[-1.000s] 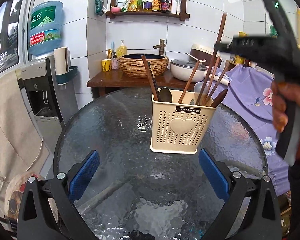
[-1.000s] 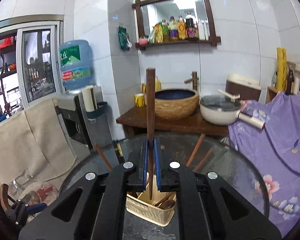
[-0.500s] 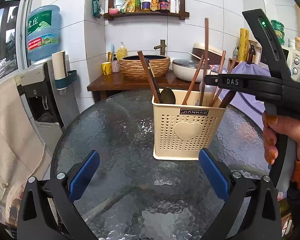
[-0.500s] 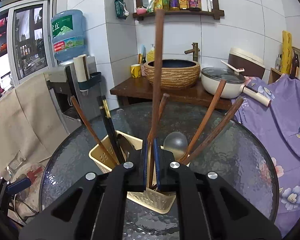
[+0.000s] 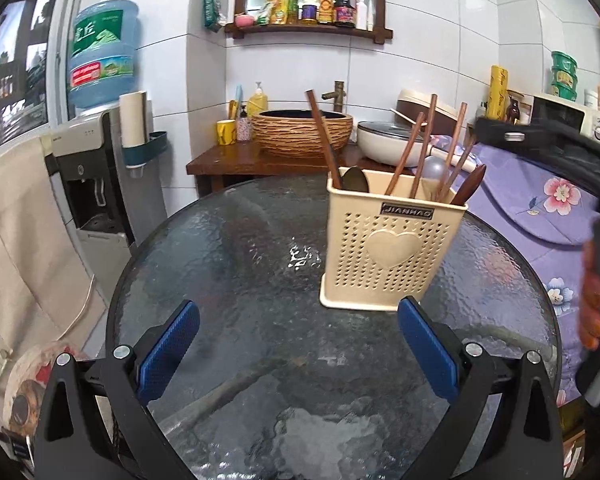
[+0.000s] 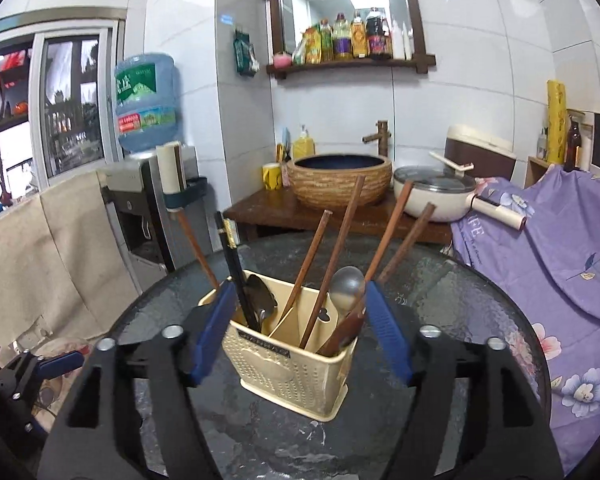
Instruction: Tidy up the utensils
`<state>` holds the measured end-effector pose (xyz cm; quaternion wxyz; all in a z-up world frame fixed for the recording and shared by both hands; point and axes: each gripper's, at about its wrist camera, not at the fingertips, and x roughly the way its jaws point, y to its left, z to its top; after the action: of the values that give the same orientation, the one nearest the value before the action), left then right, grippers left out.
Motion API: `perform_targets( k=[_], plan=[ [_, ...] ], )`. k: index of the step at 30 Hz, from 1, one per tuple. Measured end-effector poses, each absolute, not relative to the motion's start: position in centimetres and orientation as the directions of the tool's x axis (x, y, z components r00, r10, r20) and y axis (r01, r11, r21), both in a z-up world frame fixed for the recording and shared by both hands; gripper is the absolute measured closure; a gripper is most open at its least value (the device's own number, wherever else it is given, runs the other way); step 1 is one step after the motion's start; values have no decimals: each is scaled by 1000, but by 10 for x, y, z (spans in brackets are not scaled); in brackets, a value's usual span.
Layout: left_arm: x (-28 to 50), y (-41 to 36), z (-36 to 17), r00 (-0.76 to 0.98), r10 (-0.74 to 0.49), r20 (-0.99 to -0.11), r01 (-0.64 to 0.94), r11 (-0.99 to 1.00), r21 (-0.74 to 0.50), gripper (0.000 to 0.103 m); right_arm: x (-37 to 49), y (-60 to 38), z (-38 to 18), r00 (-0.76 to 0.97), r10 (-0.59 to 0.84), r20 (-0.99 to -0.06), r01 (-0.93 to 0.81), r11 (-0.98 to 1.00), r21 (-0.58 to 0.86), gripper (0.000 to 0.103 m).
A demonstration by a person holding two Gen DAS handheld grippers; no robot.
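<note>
Utensils [image 6: 342, 248] are standing in the cream caddy [image 6: 288, 356] on the glass tabletop [image 5: 236, 264]. Right gripper [image 6: 296, 324] jaws are opening above the caddy, nothing between them; left gripper [image 5: 298, 350] is waiting before it, jaws wide, empty. The light, stiff, slim handles probably suit a mid-shaft pinch.

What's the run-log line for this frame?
right tongs: opening, nothing between pads | left tongs: open, empty | chopstick: in caddy | table: bare
</note>
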<state>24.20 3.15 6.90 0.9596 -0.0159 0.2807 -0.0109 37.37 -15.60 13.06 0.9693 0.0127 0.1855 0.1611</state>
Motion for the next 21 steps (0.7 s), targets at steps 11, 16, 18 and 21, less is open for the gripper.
perform_targets(
  k=[11, 16, 18, 21],
  plan=[
    [182, 44, 54, 885, -111, -452, 65, 991, -116, 6, 251, -181, 100, 929, 295, -223, -289, 955, 61, 6],
    [143, 42, 43, 893, -91, -441, 50, 993, -104, 6, 203, -193, 60, 927, 276, -255, -264, 961, 80, 6],
    [128, 41, 38, 902, -84, -424, 39, 993, -114, 6, 182, -199, 42, 923, 274, -272, -259, 962, 91, 6],
    [110, 35, 33, 908, -121, -402, 82, 990, -113, 6, 158, -207, 25, 920, 271, -283, -252, 962, 103, 6]
  ],
)
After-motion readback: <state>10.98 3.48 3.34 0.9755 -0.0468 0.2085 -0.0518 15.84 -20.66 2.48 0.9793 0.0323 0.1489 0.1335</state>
